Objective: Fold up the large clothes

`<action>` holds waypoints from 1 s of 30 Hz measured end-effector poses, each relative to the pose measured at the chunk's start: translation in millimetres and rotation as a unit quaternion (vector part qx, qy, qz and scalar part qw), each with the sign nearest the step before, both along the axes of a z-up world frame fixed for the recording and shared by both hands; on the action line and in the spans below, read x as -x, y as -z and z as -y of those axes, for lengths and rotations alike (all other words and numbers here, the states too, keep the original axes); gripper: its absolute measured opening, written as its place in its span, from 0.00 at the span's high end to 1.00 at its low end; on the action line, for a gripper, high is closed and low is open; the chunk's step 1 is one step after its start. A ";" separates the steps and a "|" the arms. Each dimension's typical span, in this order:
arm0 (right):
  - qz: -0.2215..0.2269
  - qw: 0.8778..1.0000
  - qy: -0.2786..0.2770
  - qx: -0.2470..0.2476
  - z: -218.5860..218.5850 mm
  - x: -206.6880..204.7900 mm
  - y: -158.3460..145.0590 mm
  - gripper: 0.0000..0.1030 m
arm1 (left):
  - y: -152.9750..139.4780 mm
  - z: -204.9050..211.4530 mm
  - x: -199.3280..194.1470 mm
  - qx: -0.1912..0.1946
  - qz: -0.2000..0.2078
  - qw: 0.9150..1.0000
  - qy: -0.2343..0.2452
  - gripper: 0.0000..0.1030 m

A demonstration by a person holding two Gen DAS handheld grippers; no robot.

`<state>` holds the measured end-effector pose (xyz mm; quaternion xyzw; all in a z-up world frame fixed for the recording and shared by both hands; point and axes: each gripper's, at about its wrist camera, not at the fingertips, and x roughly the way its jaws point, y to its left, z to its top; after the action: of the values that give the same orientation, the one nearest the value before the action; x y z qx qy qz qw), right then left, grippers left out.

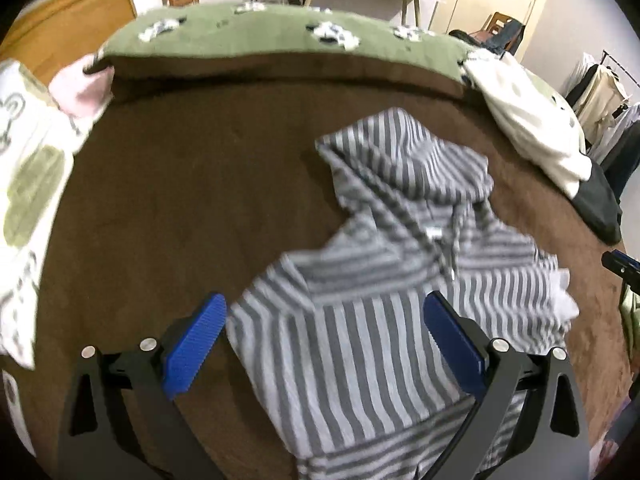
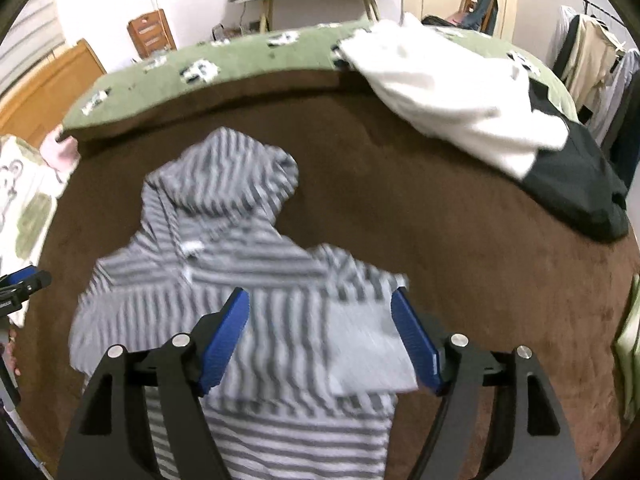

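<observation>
Both jaws wide, empty (above striped hoodie (image 1: pixel 360 280)) — left (image 1: pixel 324 308) | right (image 2: pixel 320 300)

Grey-and-white striped hooded garment (image 1: pixel 360 264) (image 2: pixel 224 240): stripes run crosswise on hood, lengthwise on folded panel. Brown plush bed cover (image 1: pixel 192 184) beneath. Green quilt with white patches (image 1: pixel 256 36) beyond. White garment (image 2: pixel 448 92) over black garment (image 2: pixel 576 184). Pink cloth (image 1: pixel 80 88). Left hand-held gripper (image 1: pixel 324 304), right hand-held gripper (image 2: pixel 320 300): blue ribbed pads, black frames.
</observation>
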<state>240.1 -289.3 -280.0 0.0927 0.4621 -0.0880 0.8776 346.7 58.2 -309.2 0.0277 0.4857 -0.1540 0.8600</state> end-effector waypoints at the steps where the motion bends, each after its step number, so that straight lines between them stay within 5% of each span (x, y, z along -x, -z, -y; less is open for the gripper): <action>1: 0.006 1.000 -0.003 -0.003 -3.0 -7.6 -7.7 0.29 | -8.0 -1.1 -8.6 0.000 0.003 1.000 0.004 0.06; 7: 0.023 0.999 -0.032 -0.037 -15.8 -47.1 -31.1 0.29 | -37.9 6.0 -50.4 0.007 0.027 0.999 0.042 0.06; 12: 0.025 0.996 -0.058 -0.058 -17.7 -85.3 -26.0 0.29 | -34.3 20.0 -84.6 0.018 0.024 0.997 0.066 0.06; 23: 0.009 0.991 -0.083 -0.106 10.0 -177.0 50.2 0.31 | 59.0 59.4 -165.5 0.029 -0.026 0.999 0.034 0.06; 30: -0.012 0.987 -0.098 -0.125 27.1 -227.9 102.7 0.35 | 105.7 74.0 -212.6 0.074 -0.055 0.996 0.009 0.07</action>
<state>468.1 -316.5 -382.7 0.1548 0.4869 0.0557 0.8578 559.3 -15.8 -414.9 -0.0403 0.5194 -0.1987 0.8301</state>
